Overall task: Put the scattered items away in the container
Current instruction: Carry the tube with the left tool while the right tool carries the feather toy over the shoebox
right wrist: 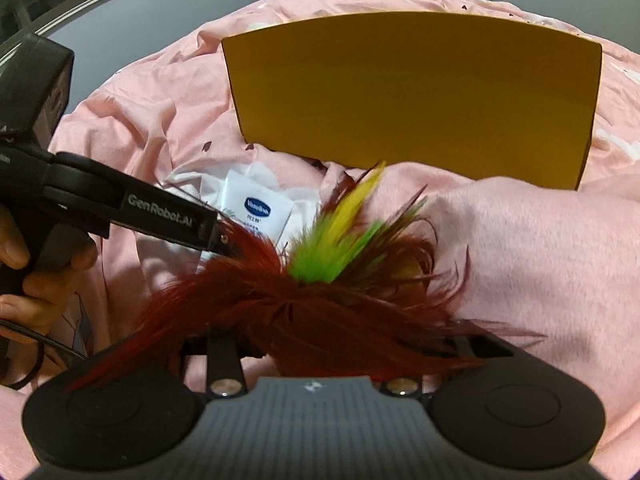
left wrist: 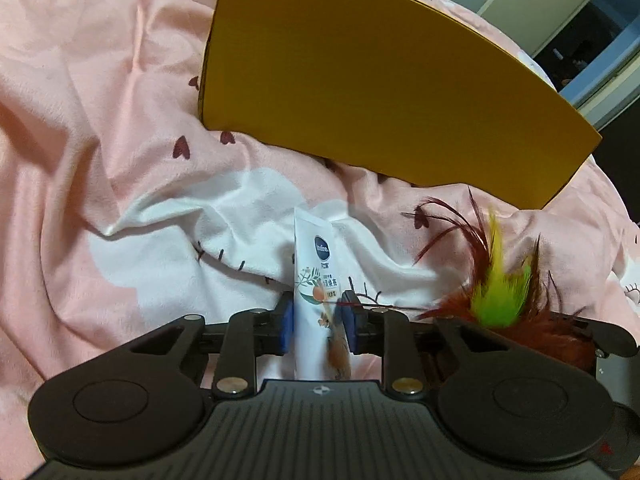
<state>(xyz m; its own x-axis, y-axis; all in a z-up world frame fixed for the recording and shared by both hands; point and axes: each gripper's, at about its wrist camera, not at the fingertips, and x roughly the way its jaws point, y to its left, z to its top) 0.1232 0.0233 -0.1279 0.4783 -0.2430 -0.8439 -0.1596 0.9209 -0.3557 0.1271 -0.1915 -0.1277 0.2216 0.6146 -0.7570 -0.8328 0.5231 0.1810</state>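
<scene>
Jaws: our left gripper (left wrist: 318,320) is clamping the tube (left wrist: 318,280); right gripper's hidden under feathers (right wrist: 320,280), state unknown. Risk: feathers snagging, missing the box (left wrist: 360,80).

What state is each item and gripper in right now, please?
Vaseline tube: clamped between the left gripper's pads, off the bedding.
Feather toy: over the right gripper, grip hidden.
Yellow box: on the pink duvet, its inside hidden.

Pink heart-print bedding (left wrist: 100,120); door (left wrist: 532,4) beyond.
</scene>
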